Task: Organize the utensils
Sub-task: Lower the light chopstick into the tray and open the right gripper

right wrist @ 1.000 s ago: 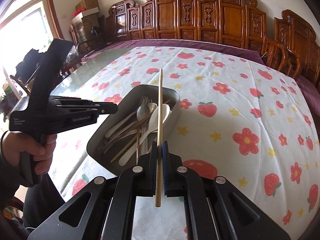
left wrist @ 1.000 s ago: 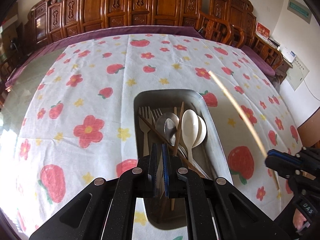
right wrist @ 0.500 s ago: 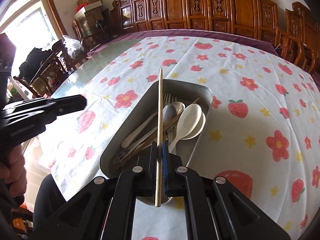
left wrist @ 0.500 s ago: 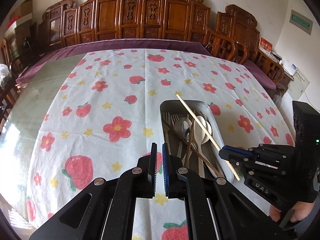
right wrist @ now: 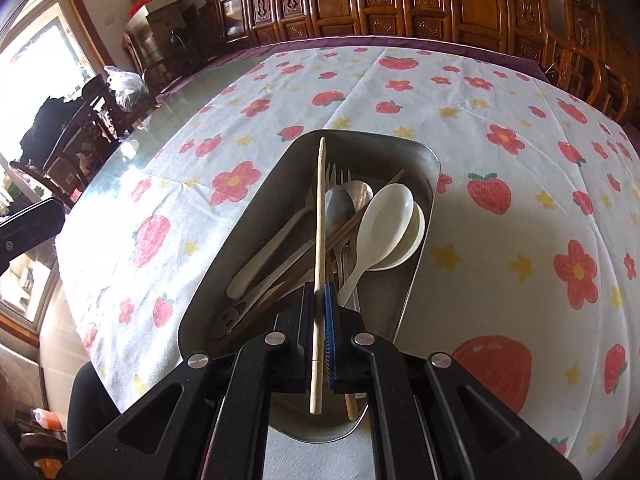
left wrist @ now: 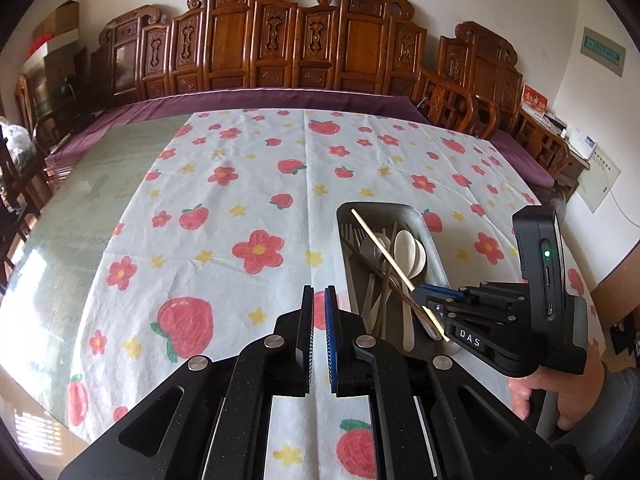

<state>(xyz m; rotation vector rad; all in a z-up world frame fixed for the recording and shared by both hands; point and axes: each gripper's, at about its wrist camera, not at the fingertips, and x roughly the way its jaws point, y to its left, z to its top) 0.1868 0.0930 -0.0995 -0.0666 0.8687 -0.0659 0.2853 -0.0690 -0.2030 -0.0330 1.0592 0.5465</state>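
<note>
A grey metal tray (right wrist: 424,240) lies on the flowered tablecloth (right wrist: 520,184). In it lie white spoons (right wrist: 384,220), a metal spoon (right wrist: 348,196), forks and dark chopsticks. My right gripper (right wrist: 319,292) is shut on a pale wooden chopstick (right wrist: 320,208), which runs lengthwise above the tray. In the left wrist view the same chopstick (left wrist: 380,248) slants over the tray (left wrist: 436,240), held by the right gripper (left wrist: 420,294). My left gripper (left wrist: 318,296) is shut and empty, over the cloth left of the tray.
Carved wooden chairs (left wrist: 280,48) line the far side of the table. Bare glass tabletop (left wrist: 80,208) shows left of the cloth. A hand (left wrist: 560,404) holds the right gripper's handle. Dark chairs and bags (right wrist: 80,120) stand near the window at left.
My left gripper has drawn back leftward and up, off the tray to the cloth. The right gripper has come down over the tray with the chopstick still clamped.
</note>
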